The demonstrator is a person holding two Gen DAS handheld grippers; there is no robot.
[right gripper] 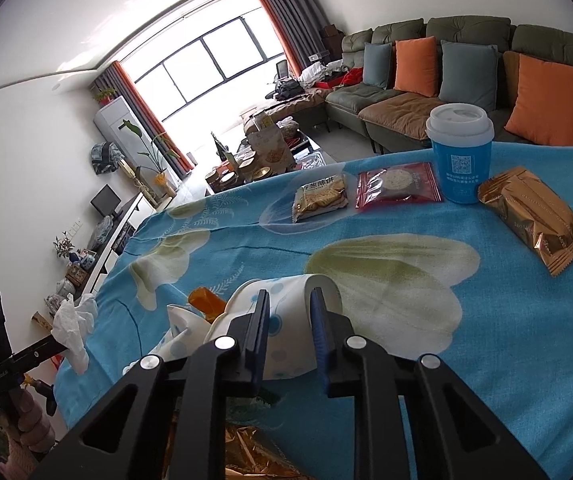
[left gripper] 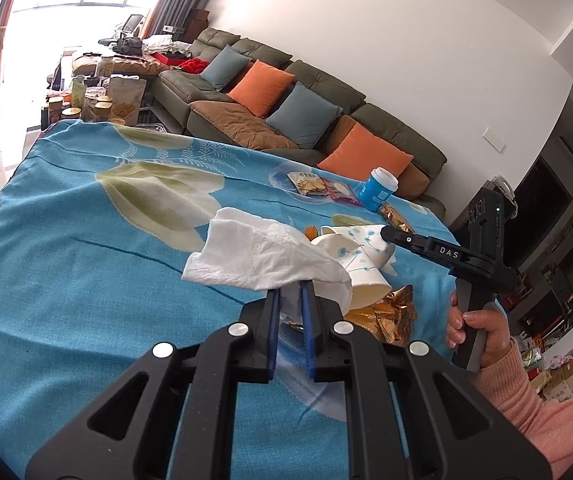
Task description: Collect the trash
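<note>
While the left gripper (left gripper: 290, 294) pinches a crumpled white tissue (left gripper: 262, 256) above the blue floral cloth (left gripper: 86, 260), the right gripper (right gripper: 288, 304) clamps a squashed paper cup (right gripper: 286, 300) mid-table beside crinkled gold wrappers (left gripper: 386, 316).

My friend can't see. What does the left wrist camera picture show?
The left gripper pinches a crumpled white tissue above a blue flowered tablecloth. Beside it, the right gripper reaches a tipped paper cup among gold wrappers.
</note>
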